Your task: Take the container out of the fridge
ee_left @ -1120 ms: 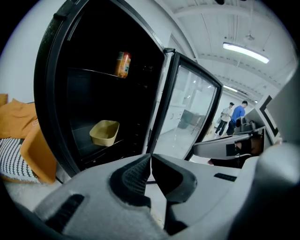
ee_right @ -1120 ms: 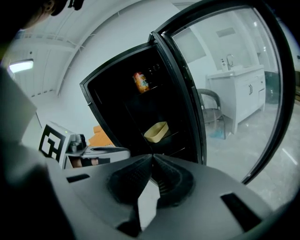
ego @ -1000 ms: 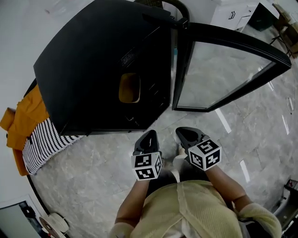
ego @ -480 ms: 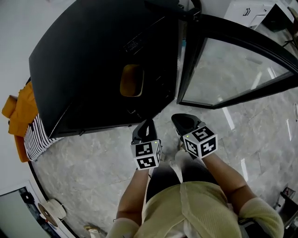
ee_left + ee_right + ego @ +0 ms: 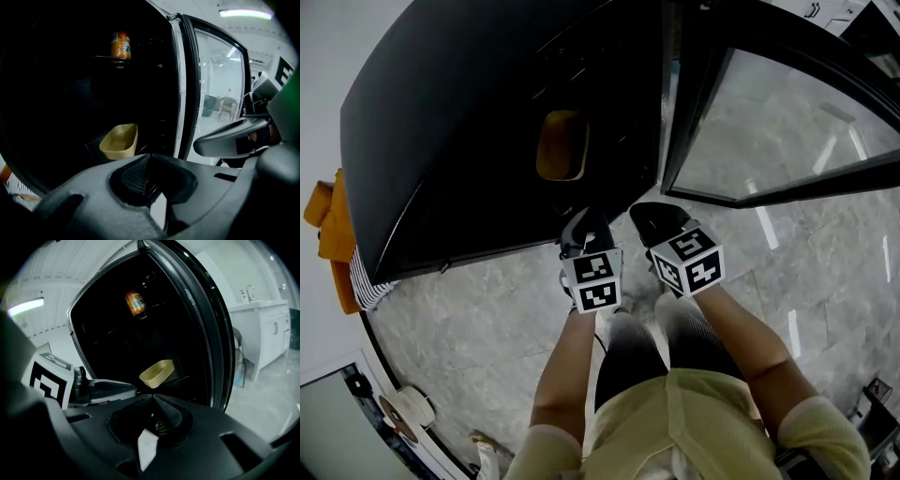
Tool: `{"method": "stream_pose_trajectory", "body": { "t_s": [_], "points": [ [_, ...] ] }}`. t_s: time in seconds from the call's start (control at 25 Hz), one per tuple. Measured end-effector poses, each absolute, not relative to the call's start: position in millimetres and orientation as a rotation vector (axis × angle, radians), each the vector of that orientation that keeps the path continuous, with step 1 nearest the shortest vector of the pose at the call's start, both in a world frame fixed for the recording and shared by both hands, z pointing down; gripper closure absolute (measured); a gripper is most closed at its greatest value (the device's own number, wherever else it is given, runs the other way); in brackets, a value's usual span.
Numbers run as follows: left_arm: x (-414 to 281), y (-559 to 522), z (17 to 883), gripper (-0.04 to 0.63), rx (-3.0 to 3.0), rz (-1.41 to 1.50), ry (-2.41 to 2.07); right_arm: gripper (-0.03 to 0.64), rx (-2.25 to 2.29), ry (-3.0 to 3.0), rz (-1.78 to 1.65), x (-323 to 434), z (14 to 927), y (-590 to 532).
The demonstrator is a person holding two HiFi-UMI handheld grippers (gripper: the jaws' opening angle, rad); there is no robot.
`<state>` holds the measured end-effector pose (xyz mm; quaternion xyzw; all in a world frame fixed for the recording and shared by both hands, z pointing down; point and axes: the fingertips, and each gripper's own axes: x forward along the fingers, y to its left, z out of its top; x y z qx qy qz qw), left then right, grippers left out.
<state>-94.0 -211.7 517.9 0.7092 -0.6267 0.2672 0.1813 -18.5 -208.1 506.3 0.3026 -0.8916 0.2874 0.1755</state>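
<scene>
A tan oblong container point(image 5: 562, 145) sits on a lower shelf inside the dark, open fridge point(image 5: 487, 112). The same container point(image 5: 119, 140) shows ahead of the left gripper, and the container point(image 5: 157, 372) lies ahead of the right gripper too. My left gripper point(image 5: 586, 228) and right gripper point(image 5: 654, 218) hover side by side in front of the fridge opening, short of the shelf. Both have their jaws shut with nothing between them. An orange can point(image 5: 121, 45) stands on an upper shelf, also visible as the can point(image 5: 135, 303) in the right gripper view.
The glass fridge door point(image 5: 787, 122) stands swung open to the right. Orange cloth point(image 5: 333, 234) and striped fabric point(image 5: 358, 274) lie left of the fridge. A white cabinet with a sink point(image 5: 267, 329) stands off to the right. Grey marble floor lies underfoot.
Both grippers have moved forward toward the fridge opening, staying shut. The view has come closer to the fridge, so the container looks nearer.
</scene>
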Motion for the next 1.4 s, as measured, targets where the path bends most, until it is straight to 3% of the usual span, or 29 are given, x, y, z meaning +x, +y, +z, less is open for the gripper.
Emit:
{"method": "stream_pose_trajectory", "body": {
  "t_s": [0.48,0.64,1.04,1.4],
  "points": [
    [-122,-264,530,0.565,1.996,0.824,-1.838,0.588,0.868,-2.537,0.785,-27,521,-235],
    [-123,-273,540,0.499,2.008,0.87,-1.811,0.588,0.871,-2.519,0.798,-27,532,-236],
    [-128,-294,553,0.429,2.03,1.038,-1.758,0.588,0.872,-2.491,0.816,-24,548,-231],
    [-125,-307,568,0.423,2.045,1.295,-1.676,0.588,0.9,-2.453,0.812,-10,559,-222]
  ]
}}
